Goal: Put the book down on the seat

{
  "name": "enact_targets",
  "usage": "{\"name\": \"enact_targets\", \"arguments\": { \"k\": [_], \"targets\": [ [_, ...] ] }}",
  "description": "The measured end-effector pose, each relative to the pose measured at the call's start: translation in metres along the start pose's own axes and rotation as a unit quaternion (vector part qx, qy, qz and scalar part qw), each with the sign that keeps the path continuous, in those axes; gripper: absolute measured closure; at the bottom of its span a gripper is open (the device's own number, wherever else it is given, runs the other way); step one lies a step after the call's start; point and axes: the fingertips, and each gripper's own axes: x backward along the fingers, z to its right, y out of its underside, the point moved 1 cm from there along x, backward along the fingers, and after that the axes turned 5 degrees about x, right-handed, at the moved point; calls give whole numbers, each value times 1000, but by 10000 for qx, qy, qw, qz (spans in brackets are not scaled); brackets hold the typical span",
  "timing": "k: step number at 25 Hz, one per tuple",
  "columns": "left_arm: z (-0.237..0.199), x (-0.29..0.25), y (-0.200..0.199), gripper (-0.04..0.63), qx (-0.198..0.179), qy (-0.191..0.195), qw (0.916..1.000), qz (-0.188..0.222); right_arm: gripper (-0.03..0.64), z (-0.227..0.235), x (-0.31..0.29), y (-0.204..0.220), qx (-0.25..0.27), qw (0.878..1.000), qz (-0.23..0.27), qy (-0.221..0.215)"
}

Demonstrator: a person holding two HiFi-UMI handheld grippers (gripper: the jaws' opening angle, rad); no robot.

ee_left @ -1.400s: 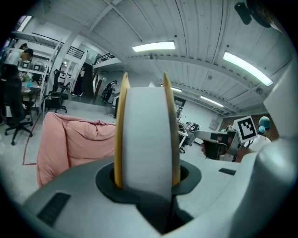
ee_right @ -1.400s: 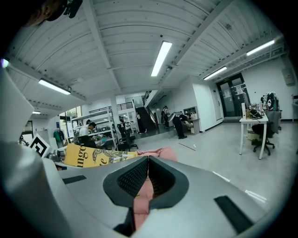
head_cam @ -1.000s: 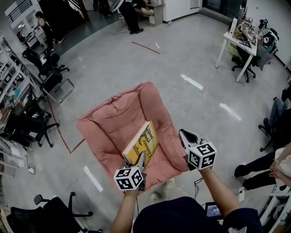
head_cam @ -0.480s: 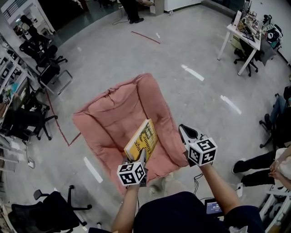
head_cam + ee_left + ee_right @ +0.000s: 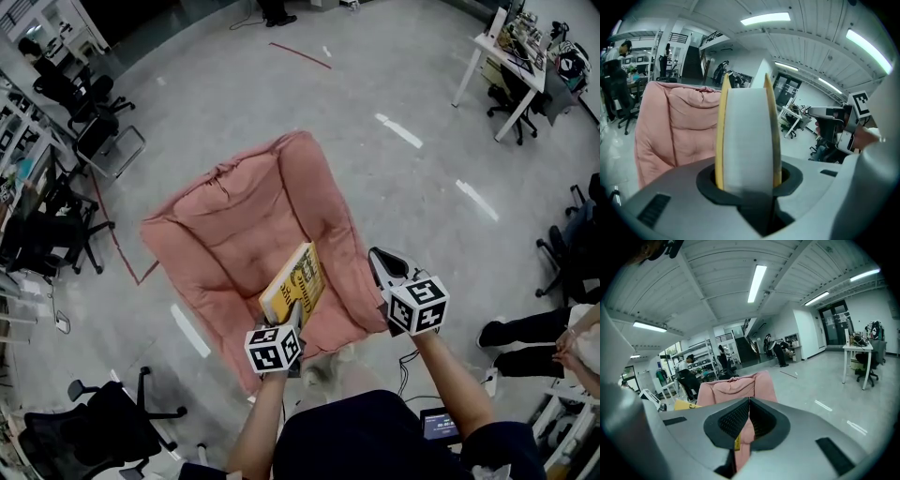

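Head view, steeply down.

- Grey polished floor (image 5: 422, 187) on all sides of the seat (image 5: 225, 234), a pink padded chair with soft raised sides.
- White desk (image 5: 497, 61) well apart from the seat, toward the upper right.
- Black office chairs (image 5: 89, 103) well apart from the seat, on the left.
- Red tape line (image 5: 117, 246) on the floor just beside the seat's left edge.
- Yellow book (image 5: 292, 281) over the front right part of the seat's cushion. Cover up and tilted, far end toward the seat's back (touching the cushion or not: unclear from any view).
- Near edge of the book clamped in the left gripper (image 5: 293, 317), at the seat's front edge. In the left gripper view, book edge-on between the pads: one yellow cover against each pad, white pages between, the seat's back behind and to the left.
- Beside the seat's right side, the right gripper (image 5: 378, 264), jaws closed together at the tips and holding nothing. In the right gripper view, only a sliver of the seat's pink through the slit below the tips.
- Marker cubes, one on each gripper: left cube (image 5: 274, 349) and right cube (image 5: 418, 305), both nearer the person than the seat's front edge.
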Motion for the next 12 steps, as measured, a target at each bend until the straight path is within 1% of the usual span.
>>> {"name": "enact_targets", "arguments": {
  "k": [3,12],
  "targets": [
    [-2,-8,11,451,35,-105,9998,-138,597,4,-2,7,-16,10000,-81,-48],
    [-12,-22,37,451,98,-238,9987,-435,597,1,-13,33,-68,9993,-327,-189]
  ]
}}
